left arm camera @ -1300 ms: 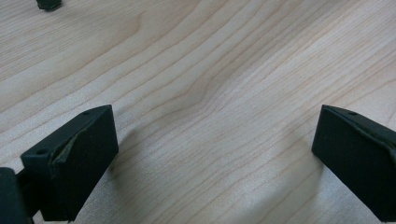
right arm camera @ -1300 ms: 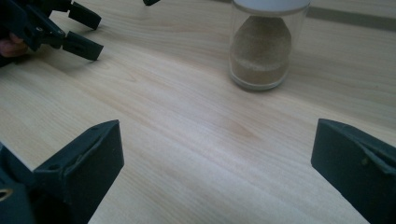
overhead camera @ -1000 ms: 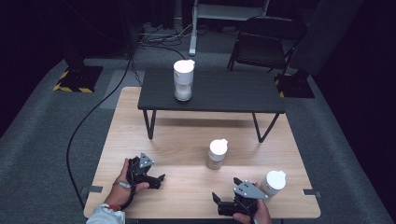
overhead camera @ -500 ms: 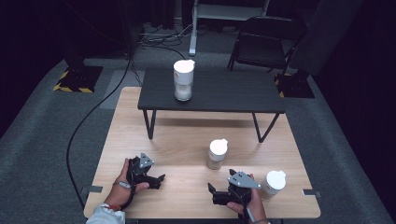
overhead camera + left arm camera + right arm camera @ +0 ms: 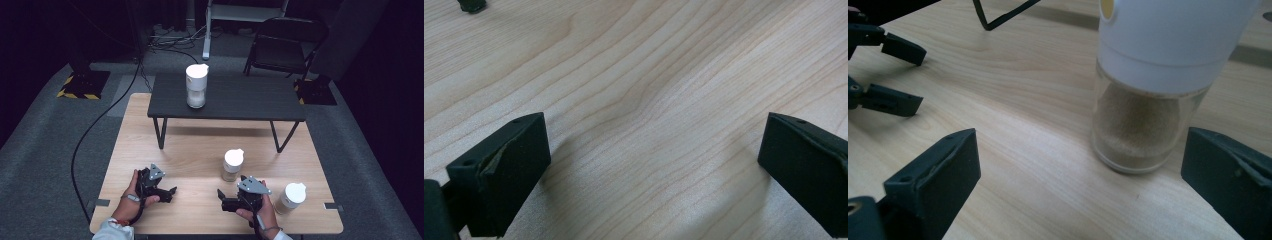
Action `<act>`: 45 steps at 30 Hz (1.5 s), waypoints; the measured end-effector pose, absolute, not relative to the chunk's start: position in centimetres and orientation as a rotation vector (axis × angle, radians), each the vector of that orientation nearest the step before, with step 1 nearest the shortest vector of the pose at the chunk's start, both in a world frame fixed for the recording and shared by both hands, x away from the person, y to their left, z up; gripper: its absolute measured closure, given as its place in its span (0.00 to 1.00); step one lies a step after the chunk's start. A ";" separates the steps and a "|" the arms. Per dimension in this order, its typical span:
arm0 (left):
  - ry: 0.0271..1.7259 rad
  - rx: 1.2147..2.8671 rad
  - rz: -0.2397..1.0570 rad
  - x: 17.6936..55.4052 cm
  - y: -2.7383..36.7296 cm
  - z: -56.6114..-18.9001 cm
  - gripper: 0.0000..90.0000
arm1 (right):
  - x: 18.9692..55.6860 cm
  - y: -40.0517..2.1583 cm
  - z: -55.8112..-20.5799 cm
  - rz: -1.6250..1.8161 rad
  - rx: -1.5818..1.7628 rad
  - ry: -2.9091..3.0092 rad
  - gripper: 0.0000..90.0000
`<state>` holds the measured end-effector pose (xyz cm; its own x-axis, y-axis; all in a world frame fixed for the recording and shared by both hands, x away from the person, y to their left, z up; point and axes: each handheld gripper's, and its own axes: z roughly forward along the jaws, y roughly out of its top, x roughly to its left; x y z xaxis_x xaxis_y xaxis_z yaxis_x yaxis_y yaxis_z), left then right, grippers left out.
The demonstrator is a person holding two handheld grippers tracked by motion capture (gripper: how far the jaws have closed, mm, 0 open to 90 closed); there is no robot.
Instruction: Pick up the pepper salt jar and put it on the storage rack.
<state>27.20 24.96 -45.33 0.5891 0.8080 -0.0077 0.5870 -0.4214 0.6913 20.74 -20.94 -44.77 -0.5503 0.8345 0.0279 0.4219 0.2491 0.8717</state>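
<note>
Three glass jars with white lids hold pale powder. One jar (image 5: 196,86) stands on the small black table (image 5: 250,100). A second jar (image 5: 232,165) (image 5: 1143,100) stands on the wooden table (image 5: 200,150), just beyond my right gripper (image 5: 225,200) (image 5: 1078,185). That gripper is open, and the second jar sits ahead of its right-hand jaw, not between the jaws. The third jar (image 5: 291,197) stands to the right of the right hand. My left gripper (image 5: 167,192) (image 5: 654,175) rests open low over bare wood, with nothing between its fingers. It also shows far off (image 5: 888,75) in the right gripper view.
The black table's legs (image 5: 160,132) (image 5: 998,15) stand on the wooden table behind both grippers. A black foot (image 5: 472,5) shows at the top left of the left gripper view. A cable (image 5: 95,130) runs over the grey floor at left; a chair (image 5: 285,45) stands behind.
My right gripper has moved left and a little forward, away from the third jar and closer to the second jar. The left gripper has stayed put.
</note>
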 end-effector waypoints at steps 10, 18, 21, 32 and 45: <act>1.100 2.160 0.430 27.2 25.0 -45.3 0.00 | 21.7 -20.2 -45.1 1.221 1.158 2.052 0.02; 1.099 2.161 0.431 27.2 25.0 -45.3 0.00 | 22.9 -19.7 -45.4 1.216 1.204 2.015 0.03; 1.099 2.160 0.430 27.2 25.0 -45.3 0.00 | 23.4 -19.5 -45.6 1.212 1.224 2.009 0.03; 1.097 2.161 0.430 27.2 25.0 -45.3 0.00 | 25.1 -19.5 -46.2 1.217 1.246 1.977 0.03; 1.091 2.163 0.428 27.2 25.0 -45.3 0.00 | 26.1 -19.4 -46.3 1.239 1.241 1.933 0.23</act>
